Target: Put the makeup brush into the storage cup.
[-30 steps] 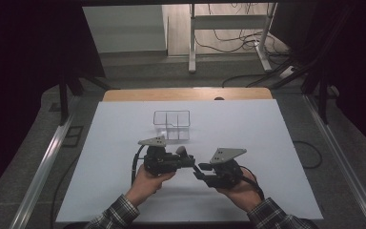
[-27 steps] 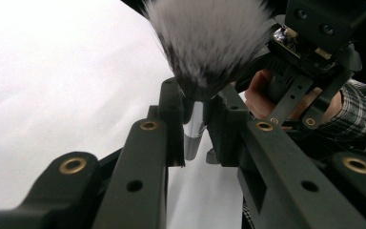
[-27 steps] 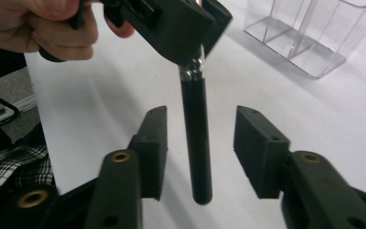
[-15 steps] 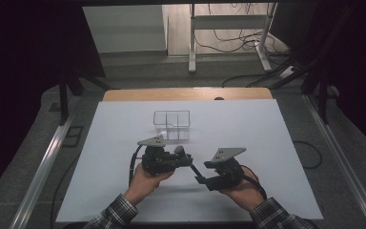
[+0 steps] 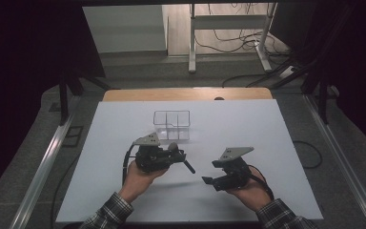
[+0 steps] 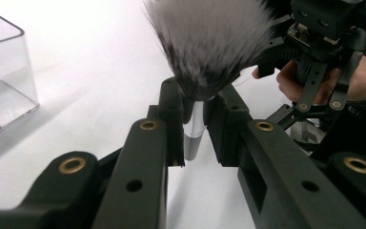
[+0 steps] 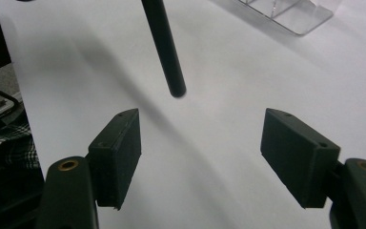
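The clear plastic organizer sits beyond the left gripper, whose jaws clamp a makeup brush at its ferrule. Light, rigid handle, soft bristles: grip the handle. The right gripper gapes wide, empty, nearer than the organizer.

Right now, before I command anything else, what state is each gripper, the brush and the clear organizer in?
Left gripper: shut on the brush, at the metal ferrule.
Right gripper: open, jaws wide apart, holding nothing.
Brush: held off the table, bristles beyond the jaws, black handle pointing toward the right gripper.
Clear organizer: upright on the white table, looks empty.
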The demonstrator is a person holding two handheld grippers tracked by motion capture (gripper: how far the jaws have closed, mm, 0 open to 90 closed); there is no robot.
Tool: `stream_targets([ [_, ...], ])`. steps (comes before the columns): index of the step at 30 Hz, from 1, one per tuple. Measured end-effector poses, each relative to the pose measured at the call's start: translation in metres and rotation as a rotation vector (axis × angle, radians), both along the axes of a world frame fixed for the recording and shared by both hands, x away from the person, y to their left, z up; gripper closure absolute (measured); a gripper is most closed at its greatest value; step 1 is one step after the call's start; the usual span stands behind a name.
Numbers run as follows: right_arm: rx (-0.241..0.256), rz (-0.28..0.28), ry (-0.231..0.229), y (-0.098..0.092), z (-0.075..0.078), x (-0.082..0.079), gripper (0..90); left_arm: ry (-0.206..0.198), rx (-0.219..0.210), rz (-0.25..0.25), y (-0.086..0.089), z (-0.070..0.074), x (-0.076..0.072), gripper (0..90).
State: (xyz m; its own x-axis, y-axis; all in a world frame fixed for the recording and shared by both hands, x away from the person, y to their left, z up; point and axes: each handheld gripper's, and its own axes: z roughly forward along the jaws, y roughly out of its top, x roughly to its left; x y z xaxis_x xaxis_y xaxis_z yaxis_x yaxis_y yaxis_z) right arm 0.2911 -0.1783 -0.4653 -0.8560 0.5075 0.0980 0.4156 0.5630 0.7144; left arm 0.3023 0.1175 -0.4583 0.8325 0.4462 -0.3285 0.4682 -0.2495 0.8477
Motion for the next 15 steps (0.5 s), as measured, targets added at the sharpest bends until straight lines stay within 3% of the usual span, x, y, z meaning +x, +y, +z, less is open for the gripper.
stream_targets([
  [15,-0.009,-0.034,0.010,-0.017,0.000,-0.001,30.2,-0.010,-0.001,0.025,0.011,0.004,0.000,76.7],
])
